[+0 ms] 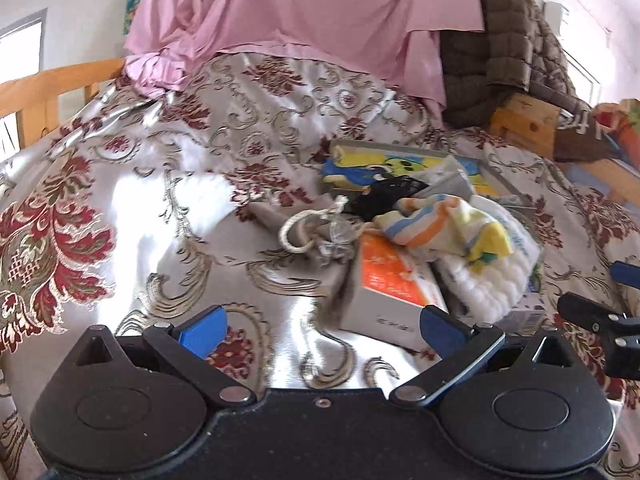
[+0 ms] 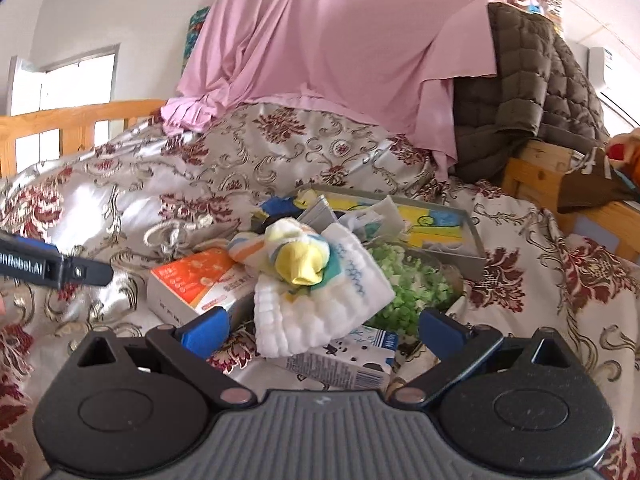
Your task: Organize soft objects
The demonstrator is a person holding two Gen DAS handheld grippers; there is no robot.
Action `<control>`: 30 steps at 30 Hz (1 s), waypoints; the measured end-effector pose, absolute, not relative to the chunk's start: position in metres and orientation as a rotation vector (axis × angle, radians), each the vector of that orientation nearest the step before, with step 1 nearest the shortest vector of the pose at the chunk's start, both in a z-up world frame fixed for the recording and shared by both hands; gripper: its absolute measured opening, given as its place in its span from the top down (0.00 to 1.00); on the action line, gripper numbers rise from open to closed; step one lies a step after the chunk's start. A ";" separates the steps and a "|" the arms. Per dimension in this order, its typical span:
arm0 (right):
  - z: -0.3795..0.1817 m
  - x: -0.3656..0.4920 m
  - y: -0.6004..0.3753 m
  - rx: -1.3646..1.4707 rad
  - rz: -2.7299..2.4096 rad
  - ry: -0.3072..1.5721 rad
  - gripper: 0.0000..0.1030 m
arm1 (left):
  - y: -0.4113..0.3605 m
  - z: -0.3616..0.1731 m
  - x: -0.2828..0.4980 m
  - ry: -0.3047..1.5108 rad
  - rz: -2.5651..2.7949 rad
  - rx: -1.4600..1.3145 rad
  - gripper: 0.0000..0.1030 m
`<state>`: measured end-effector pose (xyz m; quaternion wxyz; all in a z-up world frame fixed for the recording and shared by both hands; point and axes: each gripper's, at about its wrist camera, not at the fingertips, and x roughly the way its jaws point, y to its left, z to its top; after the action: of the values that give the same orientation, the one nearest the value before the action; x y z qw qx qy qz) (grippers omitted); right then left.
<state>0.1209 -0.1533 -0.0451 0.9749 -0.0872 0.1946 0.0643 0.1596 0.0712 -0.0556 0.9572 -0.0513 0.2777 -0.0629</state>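
A bed is covered by a glossy satin bedspread [image 2: 224,152] patterned with dark red flowers and grey-gold scrolls. Behind it, a pink sheet [image 2: 332,52] is draped over a raised heap, and an olive quilted blanket [image 2: 528,92] is piled to the right of the sheet. A light wooden bed rail [image 2: 76,120] is seen at the left, with white walls and a bright window beyond it.

A small heap is gathered near the middle of the bedspread. A rolled pair of striped yellow, orange and blue socks [image 2: 292,256] is laid on a folded white ribbed cloth [image 2: 320,304]. Beside them, an orange-and-white cardboard box [image 2: 196,280] lies flat, and a coil of white cord [image 1: 308,228] is found just behind it. A shallow grey tray [image 2: 476,240] holding colourful printed items sits behind the heap.

The left gripper [image 1: 320,328] is held wide open over the bedspread, nothing between its blue pads. The right gripper [image 2: 320,328] is likewise spread open, with the white cloth seen between its blue pads, though contact cannot be made out.
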 end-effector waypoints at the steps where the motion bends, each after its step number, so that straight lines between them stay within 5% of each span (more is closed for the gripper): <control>1: -0.048 0.123 -0.151 -0.183 0.130 0.396 0.00 | 0.073 -0.057 0.161 0.563 -0.120 -0.107 0.01; 30: -0.048 0.174 -0.134 -0.170 0.175 0.301 0.00 | 0.099 -0.059 0.211 0.563 0.007 -0.248 0.01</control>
<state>0.1743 -0.1343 -0.0476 0.9813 -0.0846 0.1494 0.0869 0.2112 0.0995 -0.0593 0.9530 -0.1223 0.2772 0.0036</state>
